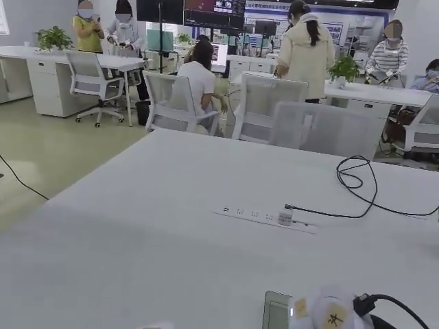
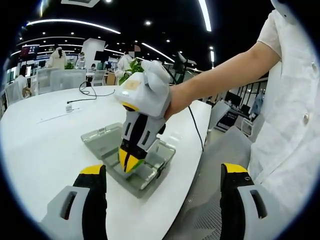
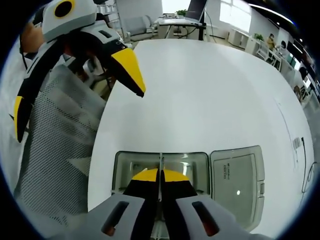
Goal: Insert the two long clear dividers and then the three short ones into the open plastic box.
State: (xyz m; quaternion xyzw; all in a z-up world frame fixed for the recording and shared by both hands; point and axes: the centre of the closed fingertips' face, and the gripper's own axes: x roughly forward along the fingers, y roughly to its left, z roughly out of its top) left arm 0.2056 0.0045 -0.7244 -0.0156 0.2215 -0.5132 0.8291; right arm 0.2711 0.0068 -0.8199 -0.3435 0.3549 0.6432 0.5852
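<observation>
Pinching what looks like a clear divider (image 3: 161, 159) (edge-on, hard to confirm), the right gripper (image 3: 160, 173) is sitting jaws-together inside the open plastic box (image 3: 118, 172) at the table (image 3: 200, 90) 's near edge. The left gripper (image 2: 164, 169) is hovering, spread. Insertion seems underway; next, the divider is needing upright seating.

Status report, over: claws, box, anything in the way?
Left claw open, held beside the table. Right claw shut, tips down inside the open box. Nothing visible blocking it.
</observation>
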